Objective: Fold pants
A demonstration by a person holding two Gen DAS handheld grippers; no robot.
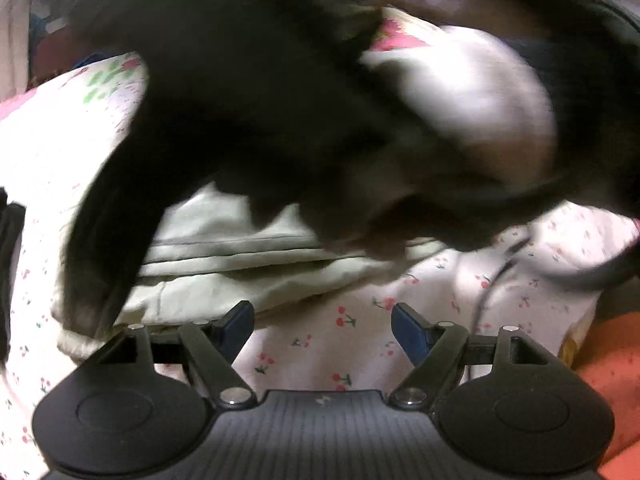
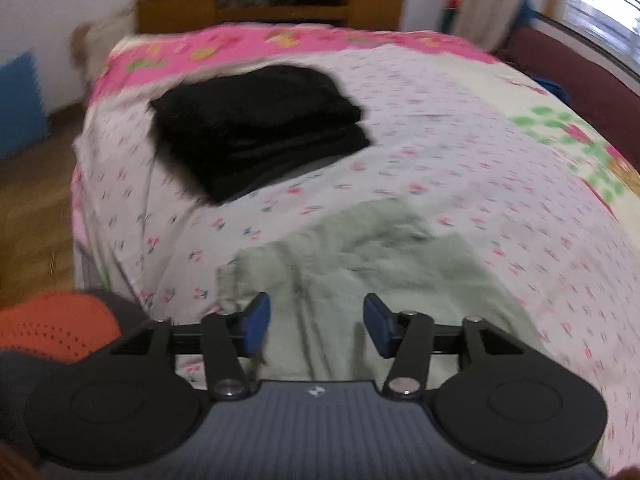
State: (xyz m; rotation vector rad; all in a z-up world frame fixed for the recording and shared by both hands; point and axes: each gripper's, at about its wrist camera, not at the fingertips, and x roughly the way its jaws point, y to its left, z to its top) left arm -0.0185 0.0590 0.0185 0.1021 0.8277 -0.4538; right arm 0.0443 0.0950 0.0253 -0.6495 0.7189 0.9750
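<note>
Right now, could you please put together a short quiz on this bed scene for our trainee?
1. True or false: the right gripper is clamped on the pale green crumpled pants.
2. Which lies nearer the wooden headboard: the folded black garment stack or the pale green pants?
3. Fill in: the left gripper hangs above the cherry-print ____.

Key: 1 false, both grippers are open and empty. 2 the black stack. 3 bedsheet.
</note>
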